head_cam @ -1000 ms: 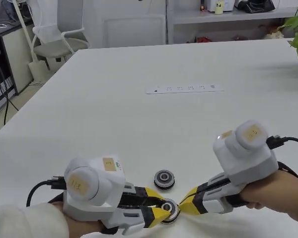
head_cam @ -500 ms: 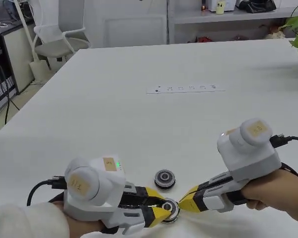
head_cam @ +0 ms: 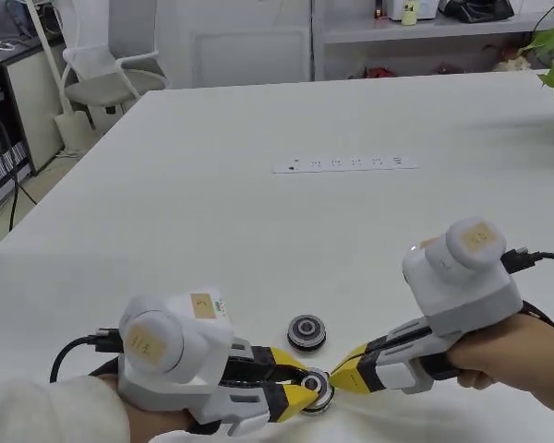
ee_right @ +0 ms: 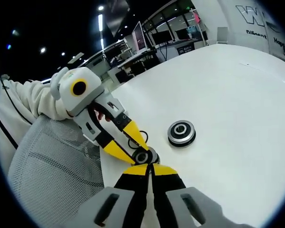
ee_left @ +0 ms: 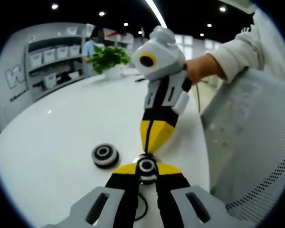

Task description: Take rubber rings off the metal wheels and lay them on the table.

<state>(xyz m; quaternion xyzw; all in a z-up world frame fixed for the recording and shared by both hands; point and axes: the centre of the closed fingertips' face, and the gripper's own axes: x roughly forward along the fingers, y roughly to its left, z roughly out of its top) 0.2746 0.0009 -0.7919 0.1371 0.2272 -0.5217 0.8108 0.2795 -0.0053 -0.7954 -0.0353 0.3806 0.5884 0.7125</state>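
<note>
A small silver metal wheel with a black rubber ring round its rim (head_cam: 316, 386) is at the near edge of the white desk (head_cam: 258, 231), about midway along it. The left gripper (head_cam: 305, 380) comes in from the left and clamps it, one yellow-tipped jaw on each side of the wheel. In the left gripper view a thin black loop (ee_left: 146, 208) shows under those jaws; I cannot tell whether it is a freed ring lying on the desk.

Just beyond the held wheel and a little farther from the near edge, a second ringed metal wheel (head_cam: 306, 330) lies flat on the desk, apart from both grippers.

From the right, the right gripper (head_cam: 340, 377) points at the held wheel. Its jaws are pressed almost together and their tips touch the wheel's rim; whether they pinch the rubber cannot be made out.

Compared with a second ago, little differs. The left gripper's clamp is unchanged, the loose wheel is in the same spot, and the right gripper's body has shifted slightly toward the right edge with its tips still at the rim.

A flat white power strip (head_cam: 343, 165) lies toward the far edge.
</note>
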